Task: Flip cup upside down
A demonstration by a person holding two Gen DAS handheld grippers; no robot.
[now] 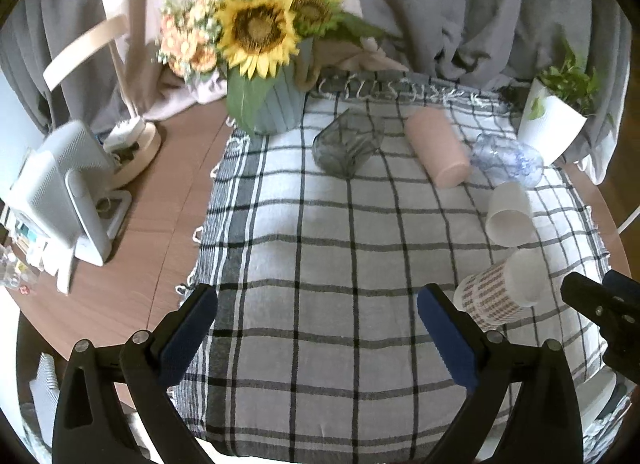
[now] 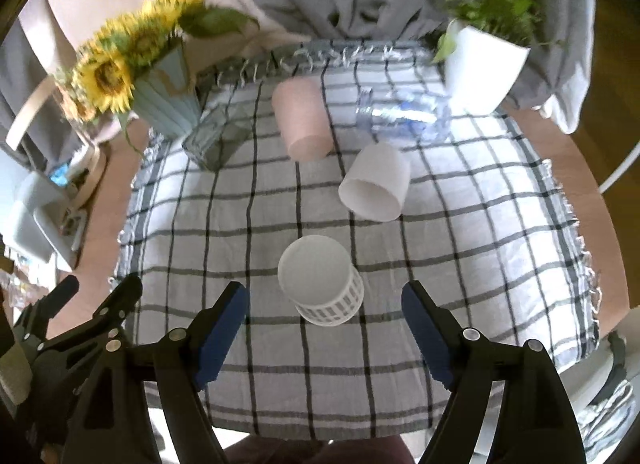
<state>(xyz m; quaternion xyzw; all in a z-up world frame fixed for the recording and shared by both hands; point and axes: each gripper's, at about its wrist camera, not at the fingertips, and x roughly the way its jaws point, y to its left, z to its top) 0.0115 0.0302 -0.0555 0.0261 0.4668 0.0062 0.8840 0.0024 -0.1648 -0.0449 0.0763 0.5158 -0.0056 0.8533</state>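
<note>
Since it's closest: right hand-held gripper (image 2: pixel 324 328), jaws wide, empty
Cup: patterned cup (image 2: pixel 320 282), near-centre on checked cloth (image 2: pixel 460 264), flat base up
Left hand-held gripper (image 1: pixel 316 336): released, cup far to its right

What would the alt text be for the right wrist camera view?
The right gripper hangs open over a checked cloth, its fingers either side of a patterned white cup with its base up. Beyond lie a white cup, a pink cup and a clear bottle.
</note>
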